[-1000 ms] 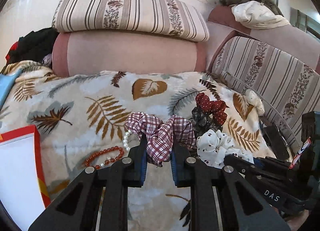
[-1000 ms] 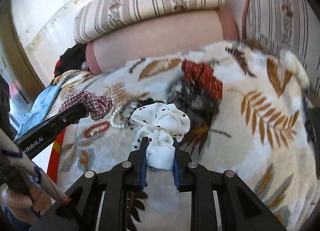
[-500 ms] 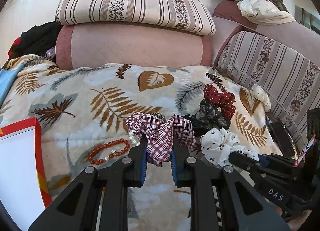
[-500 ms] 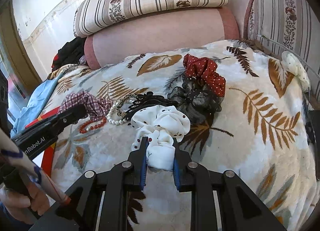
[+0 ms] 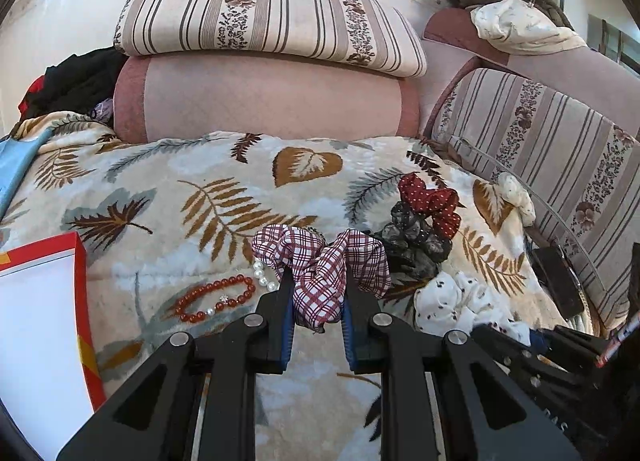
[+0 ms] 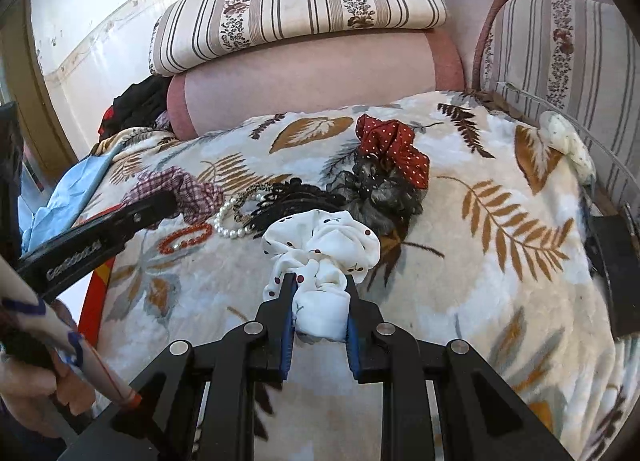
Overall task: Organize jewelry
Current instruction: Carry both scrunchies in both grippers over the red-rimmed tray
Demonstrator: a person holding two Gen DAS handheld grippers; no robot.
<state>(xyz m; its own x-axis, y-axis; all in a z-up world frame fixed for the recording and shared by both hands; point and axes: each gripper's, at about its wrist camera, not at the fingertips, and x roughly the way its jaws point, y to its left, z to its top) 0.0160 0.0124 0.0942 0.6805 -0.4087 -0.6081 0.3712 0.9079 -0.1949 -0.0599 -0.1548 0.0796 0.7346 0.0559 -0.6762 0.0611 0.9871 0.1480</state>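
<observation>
Sofa cushions back a leaf-patterned blanket (image 5: 224,197) strewn with accessories. On it the left gripper (image 5: 318,303) is clamped on a plaid scrunchie (image 5: 320,265), while the right gripper (image 6: 320,303) pinches a white dotted scrunchie (image 6: 324,249) by its near end. Red bead bracelet (image 5: 216,299) and pearl strand (image 5: 262,275) lie just left of the plaid one. A red-edged box (image 5: 82,289) sits far left, nearer the left gripper, so a drop there likely falls to that side, with the red dotted scrunchie (image 6: 394,145) and black scrunchie (image 6: 376,193) beyond
</observation>
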